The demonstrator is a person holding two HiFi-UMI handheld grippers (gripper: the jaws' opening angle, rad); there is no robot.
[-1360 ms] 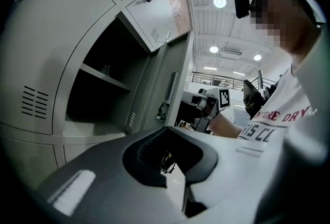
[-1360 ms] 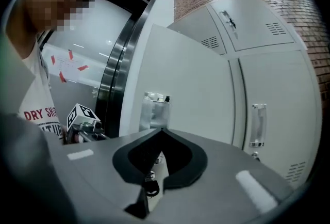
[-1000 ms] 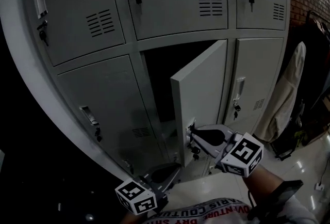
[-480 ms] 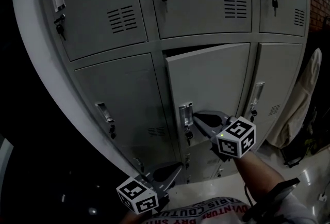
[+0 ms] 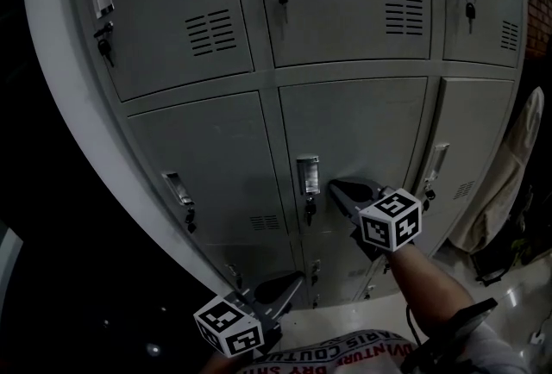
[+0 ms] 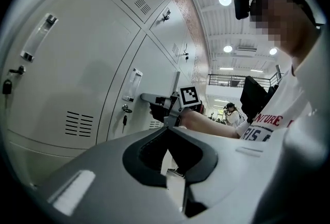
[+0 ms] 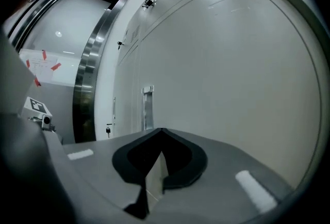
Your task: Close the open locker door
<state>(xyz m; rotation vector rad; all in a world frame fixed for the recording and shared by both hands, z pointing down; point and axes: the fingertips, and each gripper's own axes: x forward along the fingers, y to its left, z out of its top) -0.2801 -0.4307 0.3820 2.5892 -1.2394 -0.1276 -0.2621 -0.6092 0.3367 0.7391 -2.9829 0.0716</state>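
Note:
The grey locker door [image 5: 362,131] in the lower middle of the bank sits flush with its neighbours. Its recessed handle [image 5: 308,177] has a key [image 5: 308,210] hanging under it. My right gripper [image 5: 341,189] is shut, and its tips rest against the door just right of the handle. In the right gripper view the shut tips [image 7: 162,130] lie along the door face [image 7: 232,78] near the handle [image 7: 148,107]. My left gripper [image 5: 293,279] hangs low near the locker base, shut on nothing. In the left gripper view its tips [image 6: 172,128] meet, with the right gripper [image 6: 147,98] beyond them.
Closed lockers with keys surround the door, such as the left neighbour [image 5: 203,165]. A pale coat [image 5: 504,165] hangs to the right over dark items on the glossy floor [image 5: 517,286]. A steel door frame [image 7: 90,78] stands past the lockers. A person [image 6: 230,112] stands far off.
The locker door swung from half open to flush with the bank. My right gripper followed it in, against the door by the handle. The left gripper stayed put.

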